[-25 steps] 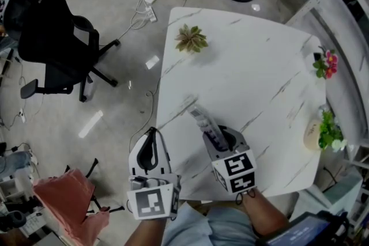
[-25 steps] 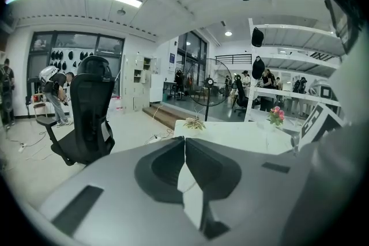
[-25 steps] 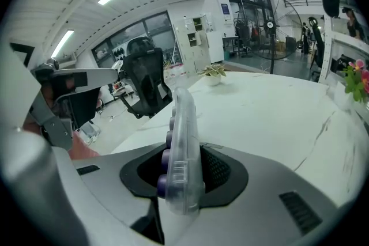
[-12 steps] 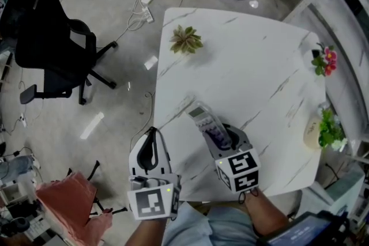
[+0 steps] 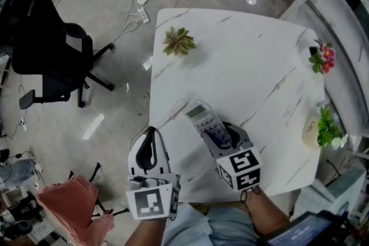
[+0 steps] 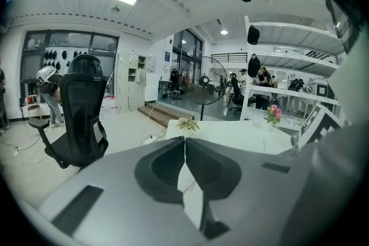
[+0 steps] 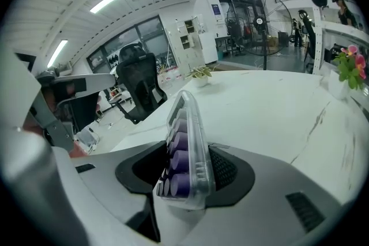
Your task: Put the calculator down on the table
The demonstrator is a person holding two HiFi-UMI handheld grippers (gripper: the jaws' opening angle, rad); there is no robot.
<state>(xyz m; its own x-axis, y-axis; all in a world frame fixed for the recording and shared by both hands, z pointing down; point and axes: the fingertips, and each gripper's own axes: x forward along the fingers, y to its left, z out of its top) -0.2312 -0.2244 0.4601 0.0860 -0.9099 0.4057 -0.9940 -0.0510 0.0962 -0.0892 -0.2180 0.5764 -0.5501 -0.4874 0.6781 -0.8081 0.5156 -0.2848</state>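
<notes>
1 calculator point(image 7: 187, 147) stands on edge between the jaws of the right claw point(image 7: 184, 173), which have just been opening; it leans on 1 pad, with a gap at the other, above the near part of the desk point(image 5: 248, 66). Left of the calculator, the left claw point(image 6: 185, 150) is seen closed and empty. 3 plants are counted beyond and right of the calculator.
</notes>
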